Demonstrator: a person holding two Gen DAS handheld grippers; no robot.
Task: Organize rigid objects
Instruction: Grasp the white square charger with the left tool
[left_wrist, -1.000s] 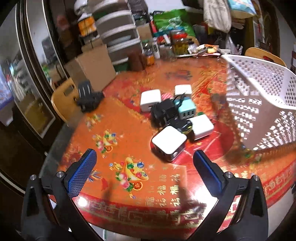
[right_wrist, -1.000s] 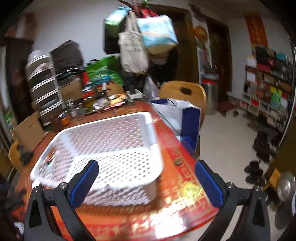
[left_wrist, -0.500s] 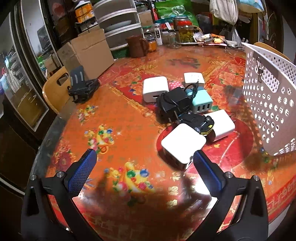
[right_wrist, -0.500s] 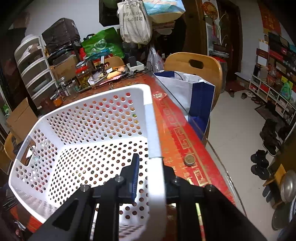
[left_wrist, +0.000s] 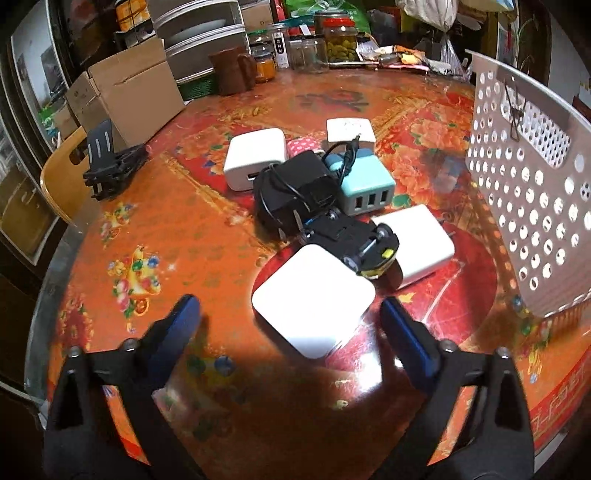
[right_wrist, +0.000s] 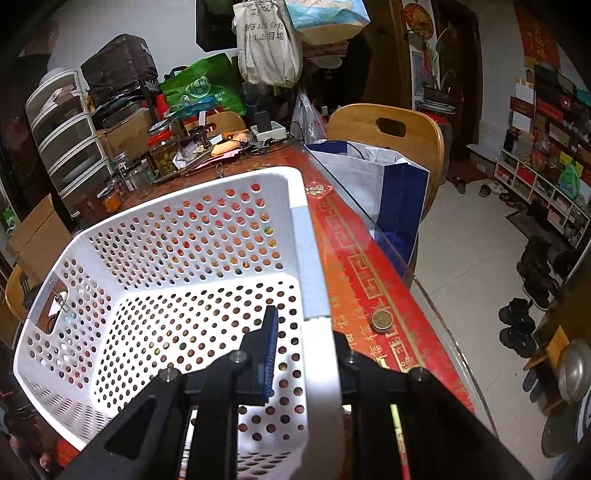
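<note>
In the left wrist view a cluster of chargers lies on the red patterned table (left_wrist: 147, 229): a white cube charger (left_wrist: 314, 299) nearest, a second white one (left_wrist: 417, 245), a black toy car (left_wrist: 354, 240), a black adapter with cord (left_wrist: 295, 192), a teal USB charger (left_wrist: 364, 184) and two more white chargers (left_wrist: 255, 157) behind. My left gripper (left_wrist: 290, 321) is open, its fingers either side of the nearest white cube, just above the table. My right gripper (right_wrist: 306, 343) is shut on the near rim of the white perforated basket (right_wrist: 184, 258), which also shows in the left wrist view (left_wrist: 524, 192).
A black folding stand (left_wrist: 110, 162) and a cardboard box (left_wrist: 125, 96) sit at the left. Jars and a brown mug (left_wrist: 231, 70) line the far edge. A coin (right_wrist: 381, 320) lies beside the basket. A blue-white bag (right_wrist: 388, 195) and wooden chair (right_wrist: 388, 136) stand past the table's right edge.
My left gripper has dropped and moved forward until its open fingers straddle the nearest white charger. My right gripper has closed on the basket rim, which has tilted and shifted.
</note>
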